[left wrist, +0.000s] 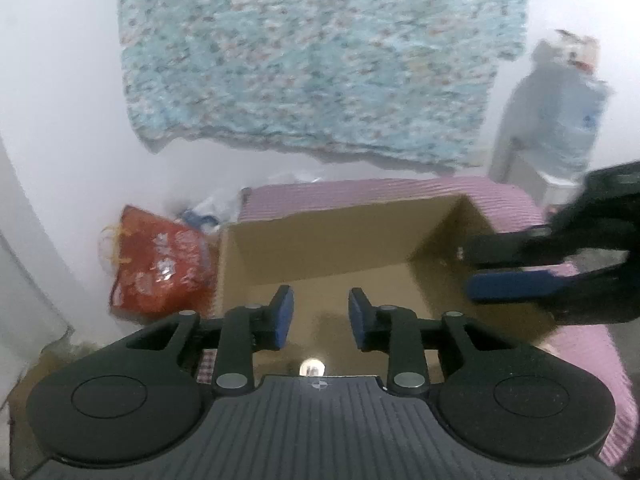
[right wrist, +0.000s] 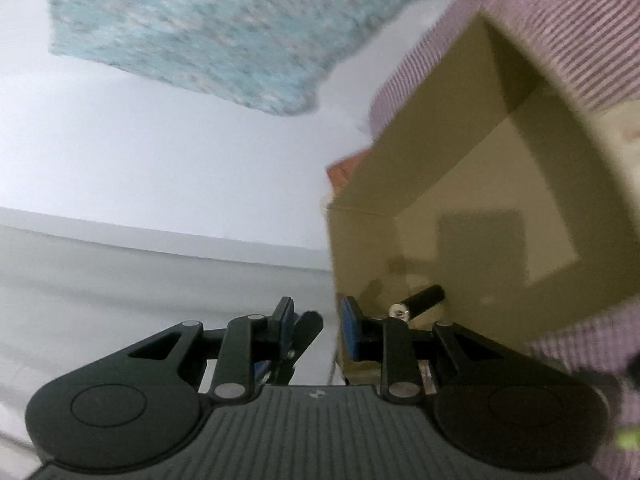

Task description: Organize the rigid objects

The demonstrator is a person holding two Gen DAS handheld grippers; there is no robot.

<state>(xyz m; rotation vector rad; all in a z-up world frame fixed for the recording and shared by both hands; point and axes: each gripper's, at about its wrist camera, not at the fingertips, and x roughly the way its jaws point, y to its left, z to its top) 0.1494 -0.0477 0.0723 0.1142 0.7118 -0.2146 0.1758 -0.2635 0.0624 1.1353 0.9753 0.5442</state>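
Observation:
An open cardboard box sits on a pink striped cover. My left gripper hangs over the box's near side, open, with nothing between its blue pads. A small shiny metal end shows on the box floor just below it. My right gripper reaches in from the right over the box's right wall. In the right wrist view the right gripper has its jaws a little apart, and the box's wall edge shows through the gap. A black cylinder with a silver tip lies on the box floor beside its right finger.
A red plastic bag lies left of the box against the white wall. A speckled light-blue cloth hangs on the wall above. A pale filled plastic bag stands at the back right. The pink cover surrounds the box.

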